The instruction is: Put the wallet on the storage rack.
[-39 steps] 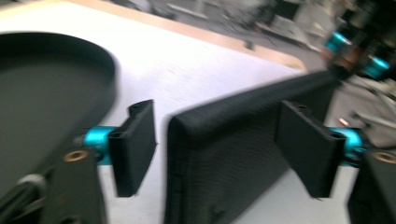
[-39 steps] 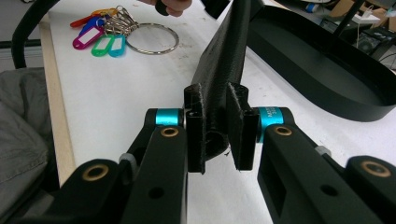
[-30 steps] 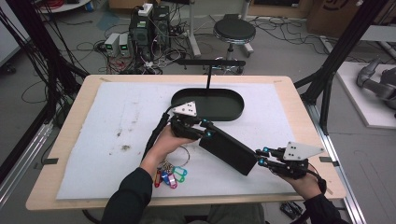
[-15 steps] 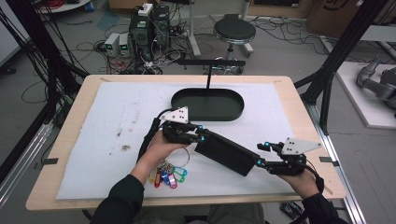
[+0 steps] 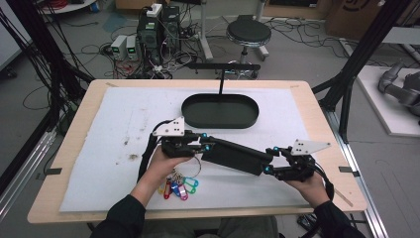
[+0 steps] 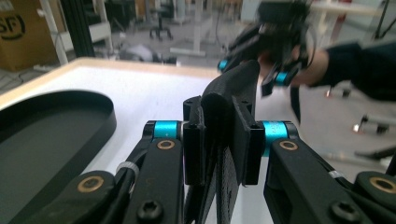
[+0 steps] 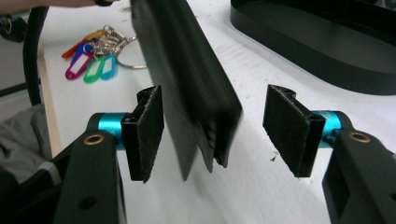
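Black wallet (image 5: pixel 233 155) — left gripper (image 5: pixel 204 145) clamped | right gripper (image 5: pixel 270 159) jaws just parted

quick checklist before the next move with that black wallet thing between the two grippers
1. Left gripper clamped on the flat black leather wallet: ok, pads press both faces of its end.
2. Right gripper free of the wallet: ok, its jaws have just been opening and both pads stand off the wallet's end between them.
3. Wallet carried by one gripper alone: ok, though whether its far end rests on the white mat cannot tell.
4. Black oval tray empty to take it: ok.
5. Ring of coloured key tags out of the way: ok, beside the left hand, apart from the wallet.
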Demonstrator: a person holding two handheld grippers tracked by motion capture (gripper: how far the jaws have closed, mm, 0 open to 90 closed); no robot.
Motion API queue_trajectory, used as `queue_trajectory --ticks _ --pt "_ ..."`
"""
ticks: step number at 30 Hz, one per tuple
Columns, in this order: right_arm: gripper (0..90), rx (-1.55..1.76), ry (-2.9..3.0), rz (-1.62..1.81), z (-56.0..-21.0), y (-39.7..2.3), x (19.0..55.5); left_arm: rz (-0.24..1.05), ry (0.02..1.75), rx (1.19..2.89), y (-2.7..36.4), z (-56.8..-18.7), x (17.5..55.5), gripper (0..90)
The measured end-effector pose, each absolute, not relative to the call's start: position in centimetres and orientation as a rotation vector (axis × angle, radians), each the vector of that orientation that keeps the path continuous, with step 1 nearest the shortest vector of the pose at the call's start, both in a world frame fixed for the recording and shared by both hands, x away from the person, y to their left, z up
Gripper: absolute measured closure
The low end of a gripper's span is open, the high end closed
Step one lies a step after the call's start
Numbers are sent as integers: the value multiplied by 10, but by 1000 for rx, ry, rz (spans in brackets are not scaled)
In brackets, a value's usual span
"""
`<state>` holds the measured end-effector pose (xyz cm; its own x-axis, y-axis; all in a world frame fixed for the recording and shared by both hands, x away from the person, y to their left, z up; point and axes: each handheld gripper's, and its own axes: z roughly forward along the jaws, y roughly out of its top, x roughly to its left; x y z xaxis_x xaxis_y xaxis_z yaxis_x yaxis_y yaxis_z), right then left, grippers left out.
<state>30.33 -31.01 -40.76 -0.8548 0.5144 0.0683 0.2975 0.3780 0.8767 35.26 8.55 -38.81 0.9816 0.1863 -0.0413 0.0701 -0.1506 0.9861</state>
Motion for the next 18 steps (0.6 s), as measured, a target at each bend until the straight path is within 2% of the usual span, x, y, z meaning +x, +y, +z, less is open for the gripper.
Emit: queue_trajectory --ticks 13,18 --pt "478 748 2323 1740 -399 -299 316 161 277 1619 105 -385 336 761" --pt "579 696 2342 1733 -398 -290 316 175 290 1618 107 -388 331 761"
